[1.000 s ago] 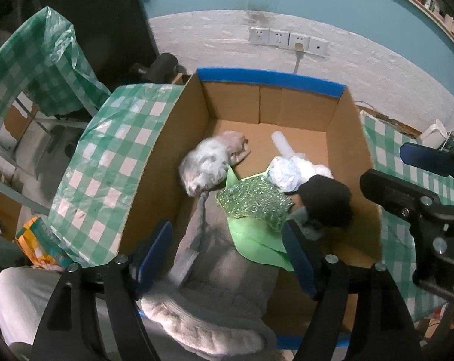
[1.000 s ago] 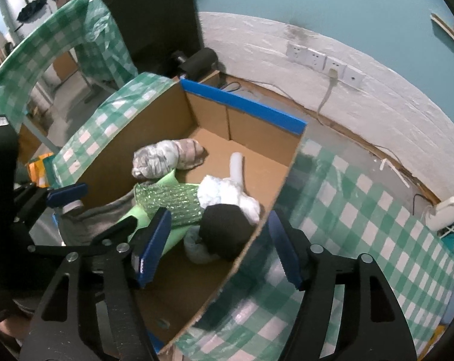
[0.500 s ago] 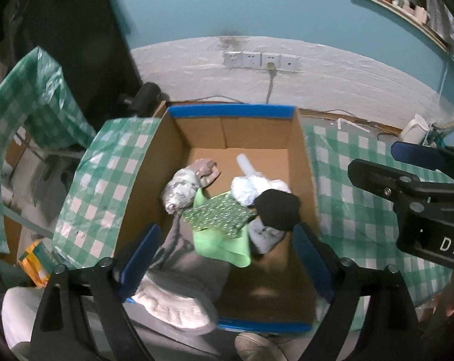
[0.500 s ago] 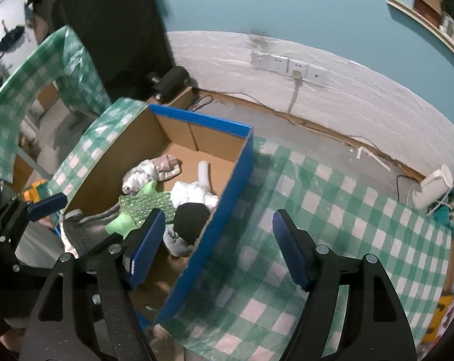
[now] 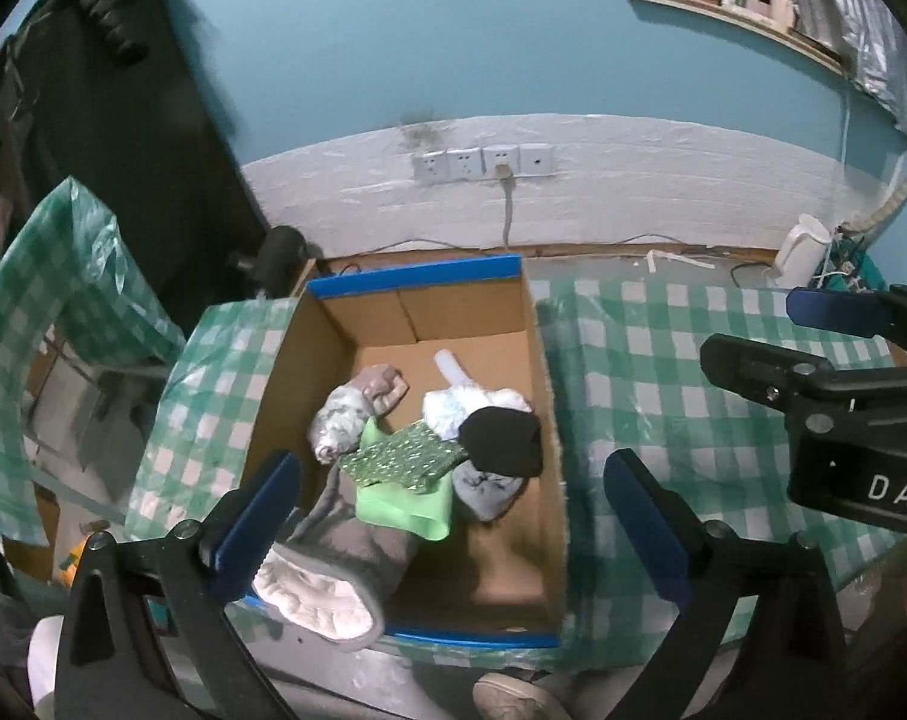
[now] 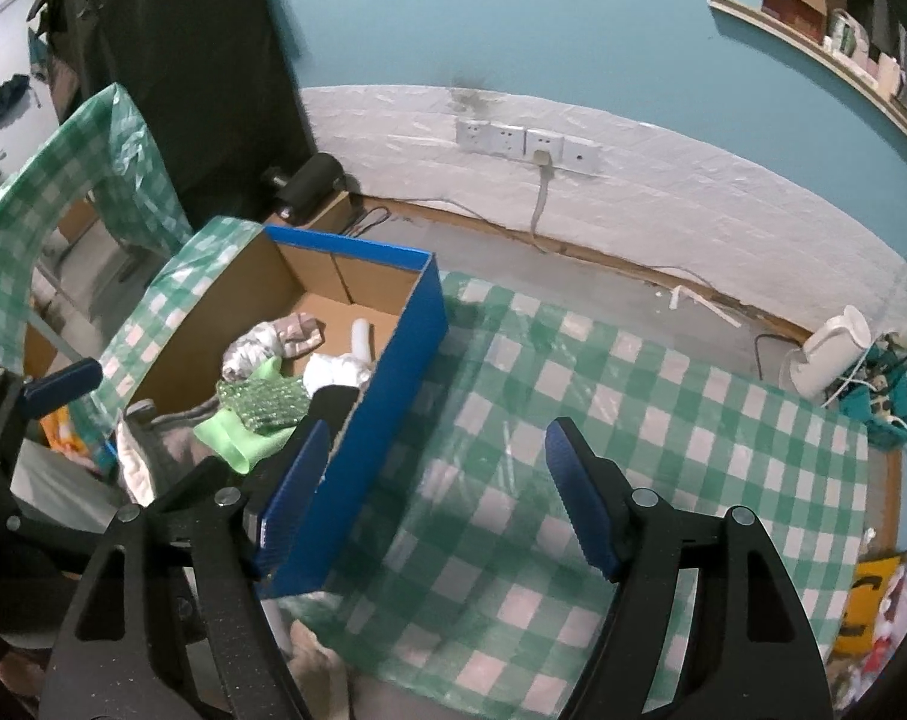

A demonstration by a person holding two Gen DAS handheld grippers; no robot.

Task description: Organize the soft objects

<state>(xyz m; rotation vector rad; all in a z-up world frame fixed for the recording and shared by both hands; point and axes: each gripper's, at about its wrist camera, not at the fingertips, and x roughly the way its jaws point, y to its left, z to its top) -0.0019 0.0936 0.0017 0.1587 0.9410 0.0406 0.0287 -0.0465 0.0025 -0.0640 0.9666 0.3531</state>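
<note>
Cardboard box (image 5: 537, 396), blue-edged, cradles the soft objects (image 5: 429, 450): fleecy grey cloth, sequinned green, a black knit. Left gripper (image 5: 453, 516) hangs above, jaws opening, nothing between; right gripper (image 6: 435, 492) spread, empty, over checked plastic tablecloth (image 6: 633, 420).

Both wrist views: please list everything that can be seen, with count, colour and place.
cardboard box: one, brown with blue edges, on the table, open top
grey garment: one, grey with pale lining, hanging over the box's near edge
green cloth: one, light green, inside the box
sequin fabric: one, shiny green, on the green cloth
black item: one, black, by the box's right wall
white bundle: one, white, behind the black item
checked tablecloth: one, green and white, over the table
wall sockets: four, white, on the wall
left gripper: one, black with blue pads, opening, nothing between the pads
right gripper: one, same colours, open, empty
</note>
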